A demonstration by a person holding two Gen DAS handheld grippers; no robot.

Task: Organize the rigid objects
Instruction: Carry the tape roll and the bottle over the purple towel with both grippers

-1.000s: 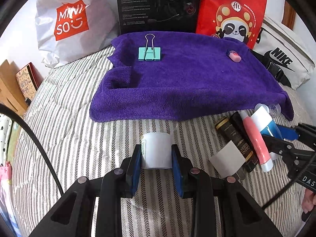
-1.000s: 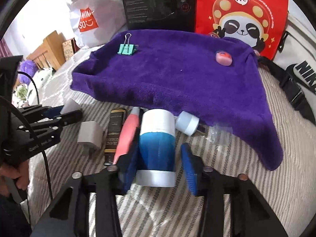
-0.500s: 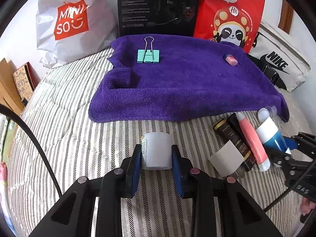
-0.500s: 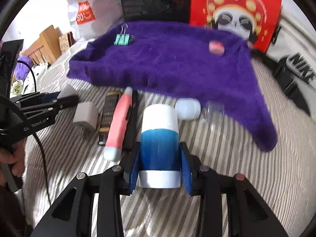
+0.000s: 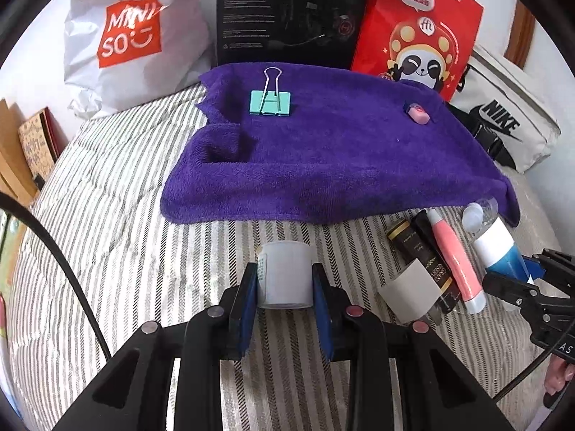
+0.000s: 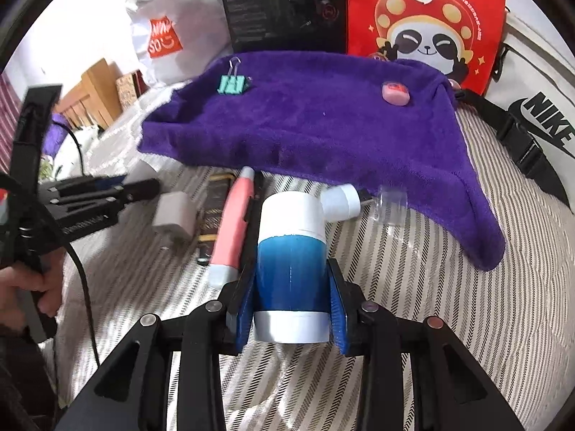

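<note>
My left gripper [image 5: 285,276] is shut on a small white jar [image 5: 284,273] above the striped bed. My right gripper [image 6: 291,283] is shut on a blue and white bottle [image 6: 291,251], which also shows in the left wrist view [image 5: 497,246]. A purple towel [image 5: 334,154] lies ahead with a teal binder clip [image 5: 270,102] and a pink eraser [image 5: 418,114] on it. Beside the bottle lie a pink tube [image 6: 233,226], a dark box [image 5: 424,262], a white cube [image 6: 176,215], a small white bottle [image 6: 343,203] and a clear cap [image 6: 391,203].
Behind the towel stand a white Miniso bag [image 5: 133,39], a black box [image 5: 291,10] and a red panda bag [image 5: 420,32]. A white Nike bag [image 5: 503,122] with a black strap lies at the right. Wooden items and books [image 5: 32,143] are at the left.
My right gripper closed on the blue and white bottle and lifted it slightly back from the row of objects. The left gripper kept the white jar and shifted a little.
</note>
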